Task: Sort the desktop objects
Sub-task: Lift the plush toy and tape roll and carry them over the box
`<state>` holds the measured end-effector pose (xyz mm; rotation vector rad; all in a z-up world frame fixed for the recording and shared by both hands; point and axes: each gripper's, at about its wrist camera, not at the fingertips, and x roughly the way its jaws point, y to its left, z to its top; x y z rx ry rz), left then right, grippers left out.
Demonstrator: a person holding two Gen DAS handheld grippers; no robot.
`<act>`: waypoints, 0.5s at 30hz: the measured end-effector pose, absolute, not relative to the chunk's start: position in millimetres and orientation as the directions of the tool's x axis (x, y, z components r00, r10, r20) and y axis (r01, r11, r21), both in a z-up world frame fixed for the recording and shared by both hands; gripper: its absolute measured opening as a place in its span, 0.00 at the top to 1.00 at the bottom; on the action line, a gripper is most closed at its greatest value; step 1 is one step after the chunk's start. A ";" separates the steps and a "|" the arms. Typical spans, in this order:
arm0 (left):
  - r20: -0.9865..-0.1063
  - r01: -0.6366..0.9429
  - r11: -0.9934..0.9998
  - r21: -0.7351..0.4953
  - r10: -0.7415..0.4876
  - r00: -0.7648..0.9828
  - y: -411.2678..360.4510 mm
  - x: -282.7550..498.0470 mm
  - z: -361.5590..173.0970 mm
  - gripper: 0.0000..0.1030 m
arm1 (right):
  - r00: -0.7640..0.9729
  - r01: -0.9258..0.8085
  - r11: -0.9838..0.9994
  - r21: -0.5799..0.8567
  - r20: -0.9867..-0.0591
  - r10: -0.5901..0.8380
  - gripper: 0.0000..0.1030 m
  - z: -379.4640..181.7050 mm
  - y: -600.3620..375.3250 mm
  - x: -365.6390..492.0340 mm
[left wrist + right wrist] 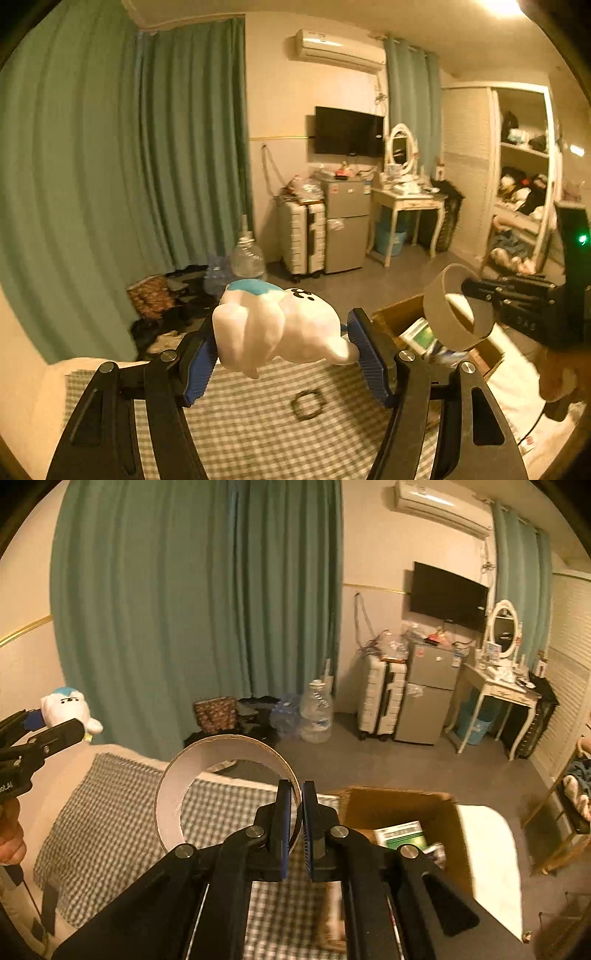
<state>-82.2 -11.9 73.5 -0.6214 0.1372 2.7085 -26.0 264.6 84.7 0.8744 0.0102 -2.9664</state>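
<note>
In the left wrist view, the left tool (282,356) is spread fairly wide, its blue ribbed pads (201,363) pressing both sides of a white plush toy with a teal cap and a small black printed face (275,328), which it holds up in the air above the green-and-white checked cloth (258,424) covering the desk. A small dark square ring (308,404) lies on that cloth just beyond the tool. To the right, the right tool (476,291) reaches in from the edge, pinching the wall of a wide brown cardboard tape ring (456,308) held above an open brown cardboard box (406,314); a green-and-white packet (419,334) shows inside the box, the rest of its contents hidden behind the ring. In the right wrist view, the right tool (297,825) is nearly closed, only a narrow gap left between its blue pads (282,827), which clamp the near wall of the cardboard tape ring (173,794); the ring stands upright over the checked cloth (110,812). The cardboard box (439,830) sits to the right, its near part cut off by the tool, with the green-and-white packet (400,834) inside. At the far left, the left tool (55,720) holds the plush toy (68,707) raised; its pads are largely hidden there.
</note>
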 end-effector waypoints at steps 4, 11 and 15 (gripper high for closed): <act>-0.443 -0.419 -0.908 0.003 0.374 -0.815 28.7 -92.6 74.2 0.33 | -0.829 -0.010 -1.000 0.029 -0.559 -0.008 0.94 88.5 298.1 -28.8; -0.452 -0.506 -0.863 -0.002 0.452 -0.769 94.2 -107.3 58.6 0.33 | -0.798 -0.060 -0.998 -0.014 -0.600 0.057 0.94 94.7 350.0 -28.2; -0.454 -0.530 -0.848 0.014 0.467 -0.759 133.5 -117.4 41.5 0.33 | -0.796 -0.115 -0.993 0.013 -0.599 0.084 0.94 88.3 380.5 -31.6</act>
